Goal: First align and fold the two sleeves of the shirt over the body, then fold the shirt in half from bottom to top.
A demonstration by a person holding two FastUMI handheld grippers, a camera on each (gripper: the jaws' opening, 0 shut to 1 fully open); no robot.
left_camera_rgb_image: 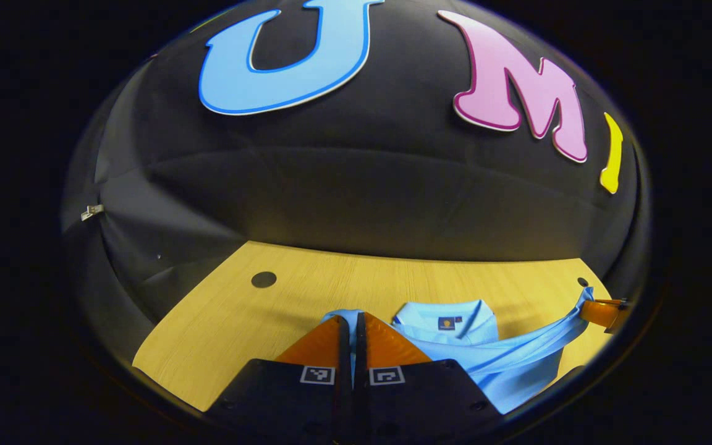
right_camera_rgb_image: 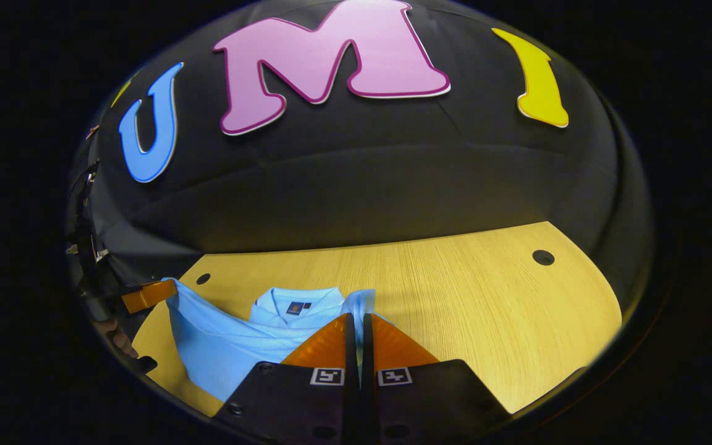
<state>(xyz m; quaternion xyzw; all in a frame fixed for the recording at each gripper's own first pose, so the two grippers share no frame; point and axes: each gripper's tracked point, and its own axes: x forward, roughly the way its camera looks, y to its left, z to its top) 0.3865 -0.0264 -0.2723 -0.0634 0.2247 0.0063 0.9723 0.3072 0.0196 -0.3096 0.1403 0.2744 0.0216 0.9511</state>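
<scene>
While each tool (left_camera_rgb_image: 353, 327) (right_camera_rgb_image: 356, 327) pinches shirt (left_camera_rgb_image: 504, 364) cloth, the collar (right_camera_rgb_image: 297, 303) lies between them.

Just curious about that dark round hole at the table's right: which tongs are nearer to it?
Right. The right tongs grip a sleeve on the hole's side of the shirt; the left tongs are beyond the collar.

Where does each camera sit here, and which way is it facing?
Left gripper view: rides the left gripper, low over the table, facing the booth wall; own fingers pinch the shirt.
Right gripper view: rides the right gripper, same heading; own fingers pinch the shirt; a hand's fingertips show far left.
Shared: shirt collar, table, wall, each other's gripper.
</scene>
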